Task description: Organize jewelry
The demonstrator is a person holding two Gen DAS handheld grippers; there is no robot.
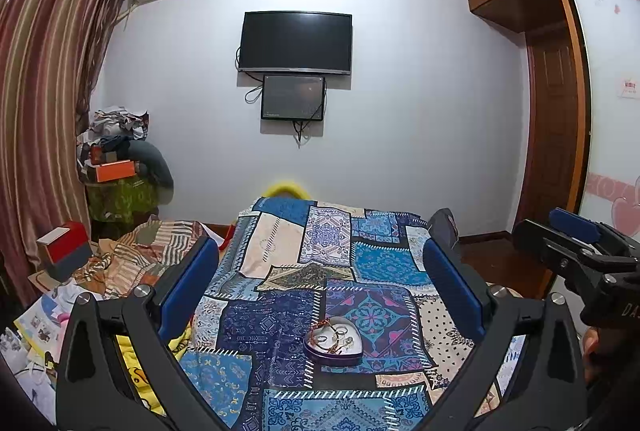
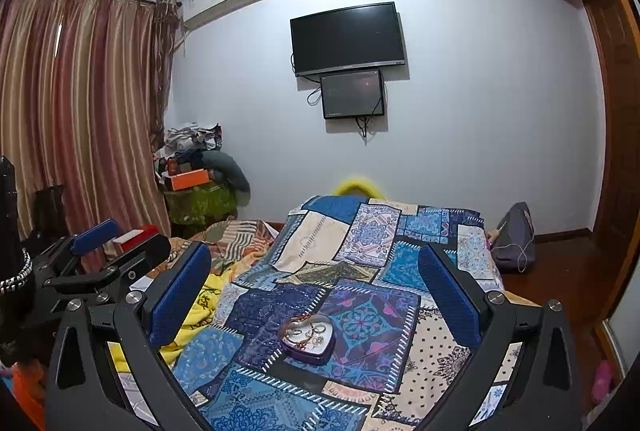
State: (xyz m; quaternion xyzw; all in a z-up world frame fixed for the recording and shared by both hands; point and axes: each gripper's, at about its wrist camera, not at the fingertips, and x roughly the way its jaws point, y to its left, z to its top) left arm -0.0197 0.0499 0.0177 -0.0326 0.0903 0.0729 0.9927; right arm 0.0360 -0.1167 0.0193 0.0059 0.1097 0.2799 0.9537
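Observation:
A heart-shaped tin [image 1: 334, 341] with a dark purple wall and white inside lies on the blue patchwork cloth [image 1: 280, 331]. It holds several rings and a reddish-gold bracelet that drapes over its left rim. It also shows in the right wrist view [image 2: 307, 338]. My left gripper [image 1: 320, 271] is open and empty, held above and behind the tin. My right gripper [image 2: 316, 277] is open and empty, also raised above the tin. Each gripper shows at the edge of the other's view: the right one [image 1: 576, 243], the left one [image 2: 112, 243].
The patchwork cloth covers a table that ends at the far wall under a mounted television [image 1: 295, 42]. Striped bedding [image 1: 140, 255] and a red and white box [image 1: 64, 245] lie to the left. Curtains [image 1: 44, 91] hang far left. A grey bag [image 2: 516, 237] sits at the right.

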